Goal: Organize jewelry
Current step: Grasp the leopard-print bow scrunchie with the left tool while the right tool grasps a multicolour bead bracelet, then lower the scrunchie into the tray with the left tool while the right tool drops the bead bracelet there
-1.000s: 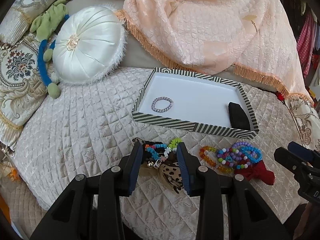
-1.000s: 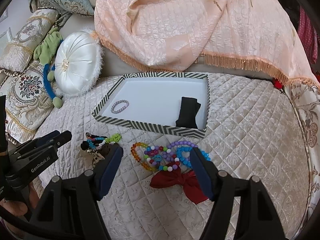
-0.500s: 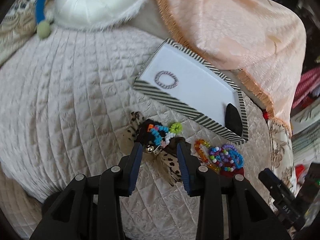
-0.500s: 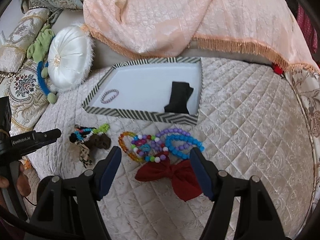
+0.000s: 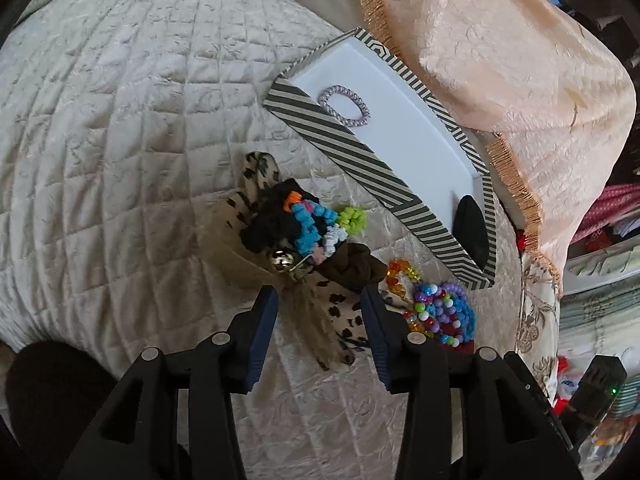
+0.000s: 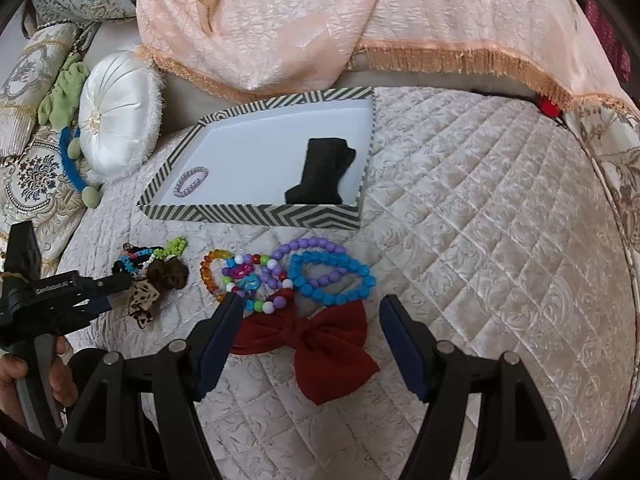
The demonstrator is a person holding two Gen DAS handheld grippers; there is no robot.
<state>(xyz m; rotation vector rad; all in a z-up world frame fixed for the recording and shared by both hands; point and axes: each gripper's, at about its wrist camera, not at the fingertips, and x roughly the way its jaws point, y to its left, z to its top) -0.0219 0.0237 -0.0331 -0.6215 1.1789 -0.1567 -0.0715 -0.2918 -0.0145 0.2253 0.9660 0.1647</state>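
Both grippers are held apart, nothing clamped. The left gripper (image 5: 320, 300) is positioned over the leopard-print scrunchie (image 5: 336, 312); the right gripper (image 6: 312, 308) over the red bow (image 6: 316, 340).

right gripper (image 6: 310, 314) spread, over red bow (image 6: 316, 340)

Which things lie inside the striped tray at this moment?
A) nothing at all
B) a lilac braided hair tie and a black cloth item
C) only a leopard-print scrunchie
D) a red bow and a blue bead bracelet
B: the right wrist view shows the lilac braided hair tie and the black cloth item on the white floor of the striped tray.
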